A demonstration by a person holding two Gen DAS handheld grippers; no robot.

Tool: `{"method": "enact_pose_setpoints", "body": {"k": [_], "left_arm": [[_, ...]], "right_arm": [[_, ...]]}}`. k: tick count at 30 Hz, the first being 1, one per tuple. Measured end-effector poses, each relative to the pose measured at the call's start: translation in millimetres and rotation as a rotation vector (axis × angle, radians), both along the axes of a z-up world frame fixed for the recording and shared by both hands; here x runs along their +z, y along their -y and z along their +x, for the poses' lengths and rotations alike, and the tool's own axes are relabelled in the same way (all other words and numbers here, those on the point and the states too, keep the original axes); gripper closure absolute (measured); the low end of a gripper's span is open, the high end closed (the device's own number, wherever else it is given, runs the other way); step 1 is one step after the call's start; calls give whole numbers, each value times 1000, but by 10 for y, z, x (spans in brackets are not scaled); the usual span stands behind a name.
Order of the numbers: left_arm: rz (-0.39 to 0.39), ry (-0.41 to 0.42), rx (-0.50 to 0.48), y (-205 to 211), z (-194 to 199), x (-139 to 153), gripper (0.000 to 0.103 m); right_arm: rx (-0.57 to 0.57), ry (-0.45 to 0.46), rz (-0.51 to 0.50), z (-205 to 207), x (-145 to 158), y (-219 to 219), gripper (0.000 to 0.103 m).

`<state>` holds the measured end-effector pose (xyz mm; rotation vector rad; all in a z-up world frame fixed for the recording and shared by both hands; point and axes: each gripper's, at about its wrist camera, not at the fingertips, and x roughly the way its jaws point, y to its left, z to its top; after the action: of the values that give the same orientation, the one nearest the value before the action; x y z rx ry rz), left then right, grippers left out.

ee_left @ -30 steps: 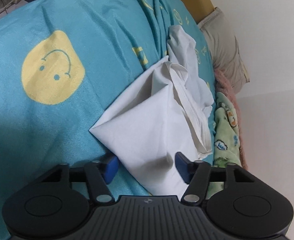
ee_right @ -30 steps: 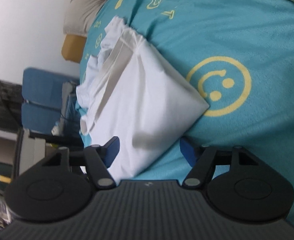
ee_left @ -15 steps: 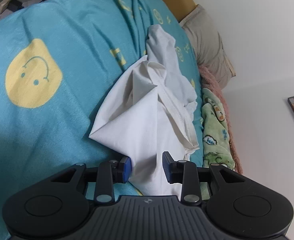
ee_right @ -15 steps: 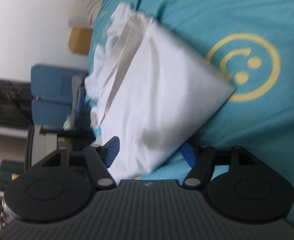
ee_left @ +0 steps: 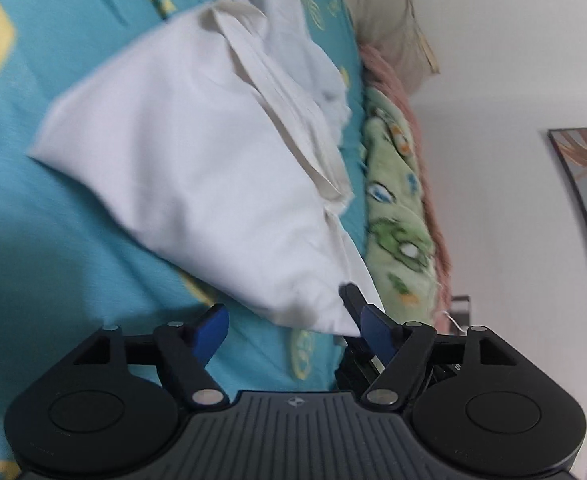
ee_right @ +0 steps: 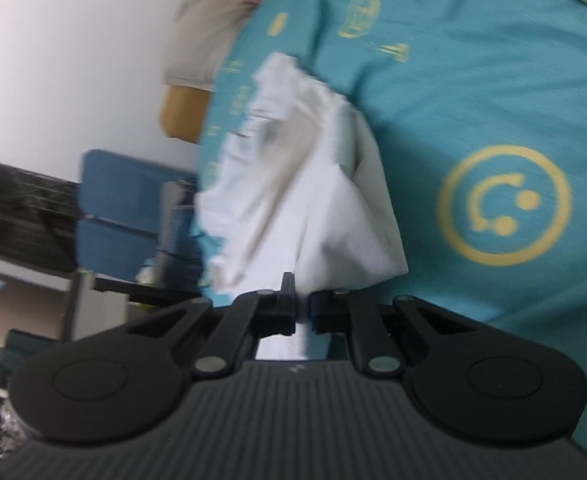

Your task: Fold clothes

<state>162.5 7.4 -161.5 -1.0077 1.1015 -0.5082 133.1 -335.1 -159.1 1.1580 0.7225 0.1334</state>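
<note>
A white garment (ee_left: 197,152) lies partly folded on a teal bedspread with yellow smiley prints (ee_left: 21,240). In the left wrist view my left gripper (ee_left: 289,324) is open, its blue pads spread on either side of the garment's near corner. In the right wrist view my right gripper (ee_right: 302,312) is shut on the white garment (ee_right: 313,200), pinching its near edge so that the cloth rises in a tent from the bed. The far end of the garment is bunched and wrinkled.
A green patterned blanket (ee_left: 397,216) and a pink one lie along the bed's far side by the wall. Beige and mustard pillows (ee_right: 201,40) sit at the head. A blue chair (ee_right: 125,216) and a cluttered desk stand beside the bed.
My right gripper has closed on the garment's edge and lifted it. My left gripper, half closed around the cloth half a second ago, has opened wide again and moved closer.
</note>
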Motion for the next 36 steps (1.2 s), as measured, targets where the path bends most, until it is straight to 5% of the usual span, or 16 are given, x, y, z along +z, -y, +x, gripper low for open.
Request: {"method": "enact_pose_setpoints", "body": {"k": [3,5,12,17,24,30,36], "left_arm": [[-15,-3,-32,153,101,-59,29],[7,-16,12,144,153,-115,39],[15,-34,379,-402,56,-117,53],[25,-43,434,-474,38,-126,97],[99,141,334,-265,200,575,99],[118,246,285,-287,184,1616,100],[185,370,239,-274,-361,2636,99]], "right_arm": [[-1,32,5,29,75,-1,95],[-10,41,7,32,90,25,95],[-45,75,-2,33,143,92,95],[-52,65,-20,20,130,123,96],[-57,155,-168,88,557,134,96],[-34,264,-235,105,1512,112,96],[-9,374,-303,-439,2450,61,96]]}}
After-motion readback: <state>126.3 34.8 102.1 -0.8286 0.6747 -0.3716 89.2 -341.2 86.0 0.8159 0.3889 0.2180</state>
